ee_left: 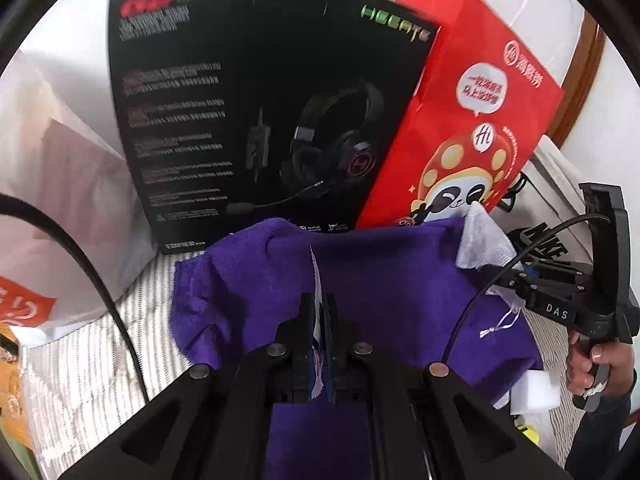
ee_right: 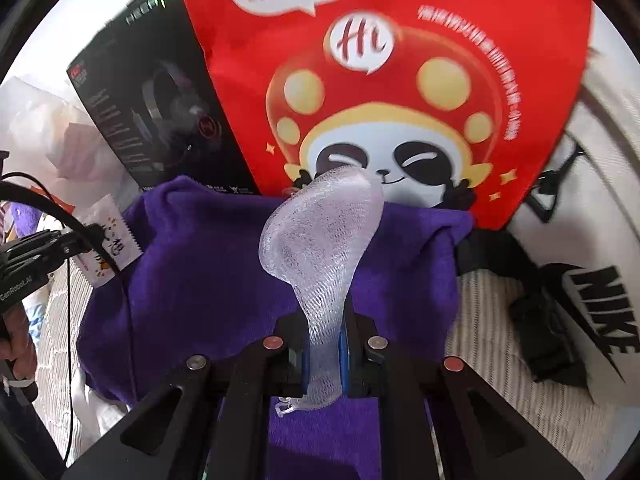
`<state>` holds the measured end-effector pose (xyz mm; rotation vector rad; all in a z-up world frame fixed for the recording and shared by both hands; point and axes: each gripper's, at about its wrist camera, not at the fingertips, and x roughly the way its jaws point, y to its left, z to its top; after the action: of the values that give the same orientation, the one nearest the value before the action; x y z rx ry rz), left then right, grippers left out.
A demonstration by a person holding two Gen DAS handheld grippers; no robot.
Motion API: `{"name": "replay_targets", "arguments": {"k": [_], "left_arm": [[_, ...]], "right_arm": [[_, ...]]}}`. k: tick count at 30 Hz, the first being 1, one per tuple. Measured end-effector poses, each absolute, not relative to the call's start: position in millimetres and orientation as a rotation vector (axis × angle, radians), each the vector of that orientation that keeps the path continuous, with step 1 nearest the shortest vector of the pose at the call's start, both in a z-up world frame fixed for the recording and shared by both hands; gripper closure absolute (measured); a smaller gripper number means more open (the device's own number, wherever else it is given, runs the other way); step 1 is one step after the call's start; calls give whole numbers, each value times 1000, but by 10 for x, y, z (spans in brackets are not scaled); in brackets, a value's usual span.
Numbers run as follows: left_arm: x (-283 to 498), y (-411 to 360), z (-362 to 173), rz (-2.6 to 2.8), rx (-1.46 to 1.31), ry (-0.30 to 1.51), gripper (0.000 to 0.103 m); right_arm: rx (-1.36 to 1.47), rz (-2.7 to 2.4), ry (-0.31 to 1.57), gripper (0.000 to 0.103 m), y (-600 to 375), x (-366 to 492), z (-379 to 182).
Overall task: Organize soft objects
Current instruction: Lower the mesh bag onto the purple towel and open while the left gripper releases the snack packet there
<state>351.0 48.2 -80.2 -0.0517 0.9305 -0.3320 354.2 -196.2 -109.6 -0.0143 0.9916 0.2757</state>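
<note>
A purple towel lies crumpled on striped bedding, under both grippers. My left gripper is shut on a thin white sachet, held edge-on above the towel. In the right wrist view the left gripper is at the left edge, and the sachet shows printed characters. My right gripper is shut on a limp white mesh pouch that stands up over the towel. In the left wrist view the right gripper holds the pouch above the towel's right side.
A black headset box and a red paper bag with a panda picture lean upright just behind the towel. A white Nike bag with a black buckle strap lies to the right. A white plastic bag sits at the left.
</note>
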Motion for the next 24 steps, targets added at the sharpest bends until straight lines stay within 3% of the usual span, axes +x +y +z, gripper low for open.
{"name": "replay_targets", "arguments": {"k": [18,21,23,24], "left_arm": [[3832,527,-1265,-236,-38,1016,95],[3838,541,-1277,-214,-23,1026,88],[3833,579,-1287,-210,-17,1033,86],[3828,580,-1293,-212,-15,1038,86]], "right_arm": [[-41,252,1107,88,-1896,3849,-1505],[-46,259,1108,73,-1889,3852,-1537],[-56,260,1094,52,-1884,3843,-1524],[-61,260,1084,50,-1888,3831,-1511]]}}
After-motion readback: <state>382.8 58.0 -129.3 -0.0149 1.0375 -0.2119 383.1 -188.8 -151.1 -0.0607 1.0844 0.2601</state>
